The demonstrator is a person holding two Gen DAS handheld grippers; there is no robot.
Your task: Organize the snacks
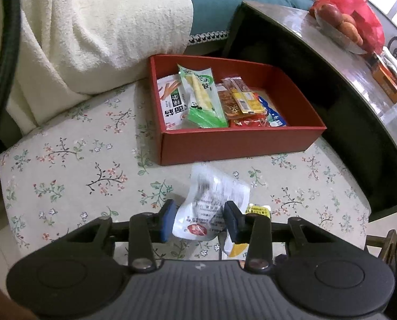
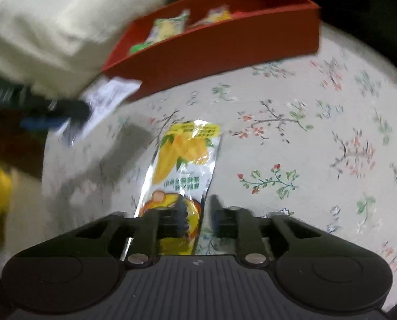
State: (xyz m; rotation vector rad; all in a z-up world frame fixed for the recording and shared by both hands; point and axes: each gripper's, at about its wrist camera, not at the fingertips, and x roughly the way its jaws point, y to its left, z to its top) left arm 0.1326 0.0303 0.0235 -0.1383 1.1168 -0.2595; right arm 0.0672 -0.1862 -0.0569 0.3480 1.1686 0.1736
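A red box (image 1: 238, 144) stands on the floral cloth (image 1: 78, 160) and holds several snack packets, among them a green corn one (image 1: 201, 98). Just in front of the box, my left gripper (image 1: 200, 220) is shut on a white snack packet (image 1: 214, 194), its blue pads pinching the lower part. In the blurred right wrist view the same white packet (image 2: 105, 101) hangs at the left, near the red box (image 2: 225, 53). A mango-print packet (image 2: 185, 154) lies flat on the cloth. My right gripper (image 2: 197, 213) straddles its near end, with a gap beside the right finger.
A cream blanket (image 1: 91, 26) lies behind and left of the box. A dark wooden table (image 1: 331, 53) runs along the right, with a bowl of fruit in a red bag (image 1: 345, 21) and an orange carton (image 1: 385, 80) on it. Bare floral cloth spreads left of the box.
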